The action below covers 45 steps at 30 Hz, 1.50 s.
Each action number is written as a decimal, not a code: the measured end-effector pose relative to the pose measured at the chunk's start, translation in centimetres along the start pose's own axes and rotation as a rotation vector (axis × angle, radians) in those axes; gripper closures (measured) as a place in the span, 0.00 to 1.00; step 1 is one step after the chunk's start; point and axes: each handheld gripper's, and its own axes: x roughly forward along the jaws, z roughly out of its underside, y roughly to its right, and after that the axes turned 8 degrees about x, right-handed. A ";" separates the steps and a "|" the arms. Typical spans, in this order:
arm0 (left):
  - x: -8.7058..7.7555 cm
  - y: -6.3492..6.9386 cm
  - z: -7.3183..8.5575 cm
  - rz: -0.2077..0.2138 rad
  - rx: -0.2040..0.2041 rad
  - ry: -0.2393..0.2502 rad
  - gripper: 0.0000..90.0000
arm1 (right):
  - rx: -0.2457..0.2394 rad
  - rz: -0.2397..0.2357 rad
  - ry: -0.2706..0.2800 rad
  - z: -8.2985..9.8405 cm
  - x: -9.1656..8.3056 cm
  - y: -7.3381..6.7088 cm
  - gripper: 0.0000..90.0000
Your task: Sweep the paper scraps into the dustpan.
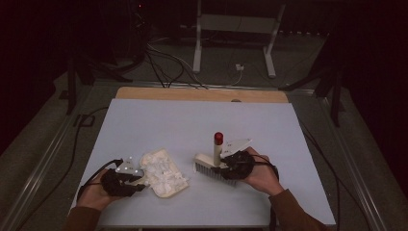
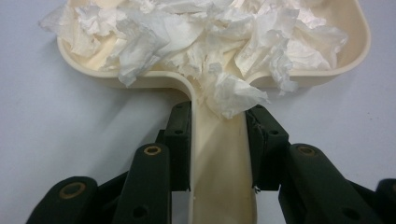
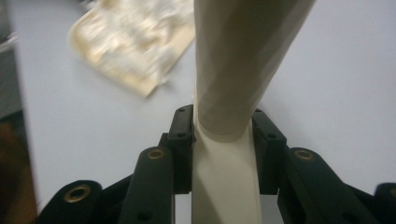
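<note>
No readable text, labels, brand names, numbers or signs appear on any object or surface in these views.

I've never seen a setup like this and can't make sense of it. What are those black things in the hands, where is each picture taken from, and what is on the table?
There is no robot here. A person sits at a pale table and holds a black two-jaw tool in each hand: the left gripper and the right gripper.

The wide picture comes from a fixed camera above, looking down on the table. The other two come from cameras riding on each gripper, looking along its jaws.

The left gripper is closed on the handle of a cream dustpan holding crumpled white paper. The right gripper is closed on a cream brush whose bristles rest on the table, beside a cream stick with a red cap.
</note>
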 end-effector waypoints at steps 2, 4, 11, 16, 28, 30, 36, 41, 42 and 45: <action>0.2 0.2 -0.3 -0.001 0.010 -0.003 0.74 | 0.035 0.006 0.031 0.0 -0.3 0.4 0.75; 0.4 0.3 -0.7 -0.003 0.023 -0.005 0.74 | 0.067 -0.014 0.059 0.0 -0.7 0.7 0.75; 1.7 0.8 -2.2 -0.005 0.045 -0.015 0.74 | 0.143 -0.006 0.140 -0.3 -1.9 1.5 0.75; 2.3 0.8 -3.1 -0.003 0.052 -0.015 0.74 | 0.193 0.047 0.145 -0.4 -1.6 1.9 0.75; 3.5 0.7 -4.5 -0.008 0.046 -0.004 0.74 | 0.312 0.309 0.108 -2.1 2.0 1.7 0.75; 3.7 0.7 -4.8 -0.010 0.047 -0.003 0.74 | 0.312 0.331 0.097 -2.4 2.7 1.5 0.75; 4.3 0.8 -5.3 -0.015 0.041 0.011 0.74 | 0.319 0.342 0.060 -3.0 4.4 1.0 0.75; 4.9 1.0 -5.7 -0.019 0.035 0.025 0.74 | 0.315 0.316 0.059 -3.4 5.1 0.1 0.75; 4.9 1.0 -5.7 -0.019 0.031 0.028 0.74 | 0.313 0.307 0.059 -3.5 5.1 -0.1 0.75; 5.1 1.1 -5.9 -0.023 0.031 0.032 0.74 | 0.319 0.280 0.063 -3.8 5.4 -0.6 0.75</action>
